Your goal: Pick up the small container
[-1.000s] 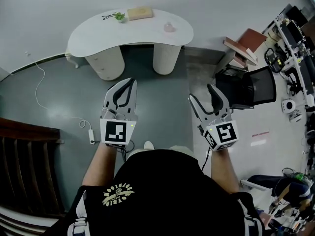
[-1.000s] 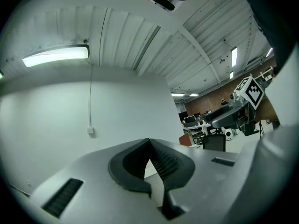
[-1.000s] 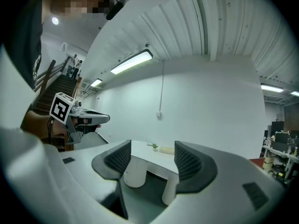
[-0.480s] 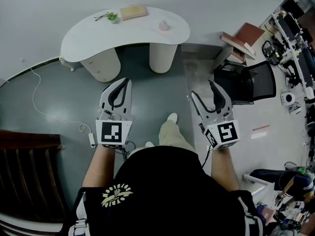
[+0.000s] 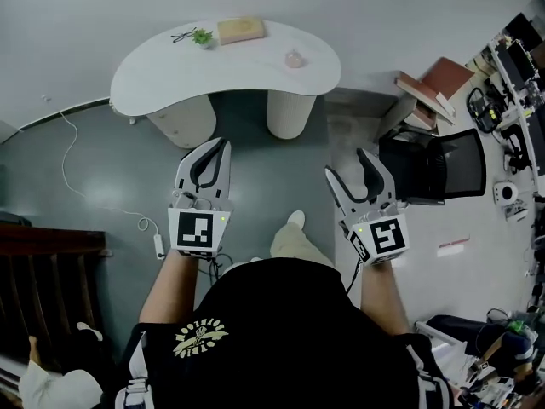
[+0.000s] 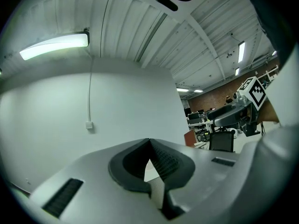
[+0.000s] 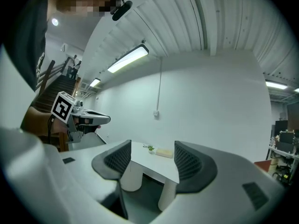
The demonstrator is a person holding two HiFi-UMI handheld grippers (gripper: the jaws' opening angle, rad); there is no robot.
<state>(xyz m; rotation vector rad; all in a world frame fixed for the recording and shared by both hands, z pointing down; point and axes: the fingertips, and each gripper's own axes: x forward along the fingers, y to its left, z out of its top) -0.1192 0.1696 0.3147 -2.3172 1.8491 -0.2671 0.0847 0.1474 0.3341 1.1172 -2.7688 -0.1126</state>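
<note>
The small pink container [image 5: 294,59] stands on the right part of a white kidney-shaped table [image 5: 162,66], far ahead of both grippers. A small plant [image 5: 202,37] and a tan block [image 5: 241,30] sit at the table's back. My left gripper [image 5: 224,144] hangs over the grey floor with its jaws shut and empty [image 6: 150,142]. My right gripper [image 5: 349,164] is open and empty; between its jaws [image 7: 152,160] I see the table [image 7: 152,168], the plant [image 7: 149,147] and the block [image 7: 164,152]. In that view the container is hidden.
A black office chair [image 5: 436,164] and stacked books [image 5: 423,86] stand right of the table. A white cable with a power strip [image 5: 157,233] lies on the floor at left. Dark wooden furniture [image 5: 43,288] is at lower left, cluttered desks [image 5: 511,75] at far right. The person's foot [image 5: 295,221] is forward.
The person has stepped forward, one foot now showing between the grippers. The view has shifted slightly around the table. Both grippers keep their pose.
</note>
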